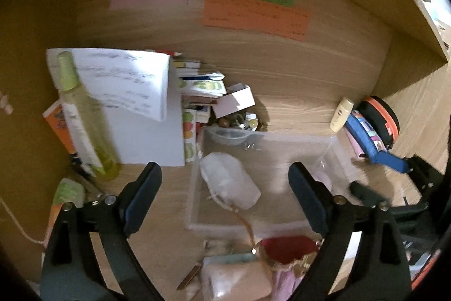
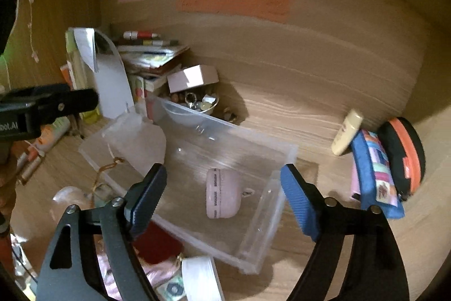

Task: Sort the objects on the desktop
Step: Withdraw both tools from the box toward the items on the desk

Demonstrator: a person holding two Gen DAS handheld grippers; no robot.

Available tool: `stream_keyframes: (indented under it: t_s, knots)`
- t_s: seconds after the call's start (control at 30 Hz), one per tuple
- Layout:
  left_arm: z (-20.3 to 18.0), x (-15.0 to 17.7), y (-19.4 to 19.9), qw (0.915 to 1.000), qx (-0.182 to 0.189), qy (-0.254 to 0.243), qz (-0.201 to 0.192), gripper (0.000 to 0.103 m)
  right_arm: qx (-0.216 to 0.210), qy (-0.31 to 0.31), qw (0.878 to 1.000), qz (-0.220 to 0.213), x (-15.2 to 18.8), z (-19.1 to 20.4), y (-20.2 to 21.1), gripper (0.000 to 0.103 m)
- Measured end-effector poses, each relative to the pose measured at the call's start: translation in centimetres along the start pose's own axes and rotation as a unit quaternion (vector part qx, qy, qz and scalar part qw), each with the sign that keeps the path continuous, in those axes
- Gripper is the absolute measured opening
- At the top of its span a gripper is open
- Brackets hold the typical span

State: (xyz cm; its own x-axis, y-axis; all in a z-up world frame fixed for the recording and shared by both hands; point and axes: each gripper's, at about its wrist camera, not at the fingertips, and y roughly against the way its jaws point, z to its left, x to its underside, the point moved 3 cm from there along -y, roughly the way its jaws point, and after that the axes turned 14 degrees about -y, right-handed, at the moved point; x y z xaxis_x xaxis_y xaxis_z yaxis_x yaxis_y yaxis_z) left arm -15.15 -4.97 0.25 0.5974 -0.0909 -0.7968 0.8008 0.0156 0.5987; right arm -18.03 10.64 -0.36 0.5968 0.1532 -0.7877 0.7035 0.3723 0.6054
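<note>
A clear plastic bin [image 1: 197,226] [image 2: 284,160] sits on the wooden desk. A white pouch with a gold cord [image 1: 229,185] [image 2: 138,143] lies at its left side. A pink earbud case [image 2: 222,192] lies on its bottom. My left gripper [image 1: 225,188] is open and empty above the bin's near left part. My right gripper [image 2: 224,185] is open and empty above the pink case. Its finger shows at the right of the left wrist view [image 1: 363,192].
Books, papers [image 1: 132,83] and a yellow-green bottle [image 1: 84,120] stand at the left. A small white box [image 1: 235,99] and a bowl of trinkets [image 2: 200,102] are behind the bin. A blue pencil case [image 2: 372,171], orange-black pouch [image 2: 403,151] and cream tube [image 2: 346,131] lie right. Red and pink items [image 1: 287,246] lie near.
</note>
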Motion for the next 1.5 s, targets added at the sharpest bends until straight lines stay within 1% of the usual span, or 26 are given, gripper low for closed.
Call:
stream_keyframes:
  t_s: [0.2, 0.4, 0.53, 0.67, 0.73, 0.8, 0.9, 1.0, 1.17, 1.23, 1.33, 1.4, 1.47, 1.5]
  knots:
    - [0.5, 2.8, 1.6, 0.9998, -0.019, -0.004, 0.011, 0.092, 0.004, -0.015, 1.000, -0.017, 1.2, -1.2, 3.3, 0.082]
    - [0.7, 5.9, 2.7, 0.9989, -0.035, -0.003, 0.031, 0.092, 0.000, -0.035, 0.999, -0.009, 3.4, -2.1, 4.9, 0.083]
    - [0.4, 8.1, 3.6, 0.9985, -0.034, 0.002, 0.042, 0.092, 0.003, -0.041, 0.999, -0.004, 5.4, -2.4, 6.1, 0.083]
    - [-0.2, 10.0, 4.6, 0.9982, -0.035, -0.002, 0.049, 0.092, 0.009, -0.035, 0.999, -0.015, 7.1, -2.4, 8.2, 0.083]
    - [-0.8, 10.9, 5.0, 0.9978, -0.043, -0.010, 0.050, 0.092, -0.003, -0.039, 0.999, -0.020, 8.0, -2.3, 9.7, 0.083]
    - [-1.3, 11.8, 5.4, 0.9973, -0.049, -0.019, 0.051, 0.092, -0.023, -0.040, 0.999, -0.019, 9.0, -1.9, 11.2, 0.083]
    - [-2.1, 13.1, 5.7, 0.9969, -0.049, -0.025, 0.058, 0.092, -0.048, -0.022, 0.998, -0.020, 10.3, -0.7, 12.3, 0.083]
    - [-2.4, 14.2, 5.5, 0.9968, -0.039, -0.020, 0.066, 0.092, -0.045, 0.004, 0.999, -0.013, 12.0, 0.9, 12.3, 0.083]
    - [-3.1, 15.6, 4.0, 0.9952, -0.033, -0.017, 0.090, 0.092, -0.067, 0.001, 0.997, 0.025, 14.4, 2.3, 10.6, 0.083]
    - [-3.4, 15.8, 3.1, 0.9944, -0.030, -0.017, 0.100, 0.092, -0.068, -0.002, 0.997, 0.038, 15.2, 2.6, 9.6, 0.083]
    - [-3.8, 15.5, 1.8, 0.9940, -0.031, -0.024, 0.102, 0.092, -0.067, -0.008, 0.996, 0.055, 16.2, 2.9, 8.2, 0.082]
    - [-4.0, 15.3, 0.9, 0.9936, -0.034, -0.027, 0.104, 0.092, -0.063, -0.010, 0.996, 0.065, 16.7, 3.0, 7.2, 0.081]
    - [-4.3, 15.0, -0.1, 0.9931, -0.028, -0.029, 0.110, 0.092, -0.058, -0.014, 0.996, 0.071, 17.0, 2.8, 6.5, 0.080]
    - [-4.4, 14.9, -0.5, 0.9927, -0.026, -0.031, 0.113, 0.092, -0.056, -0.019, 0.996, 0.072, 17.0, 2.7, 6.2, 0.078]
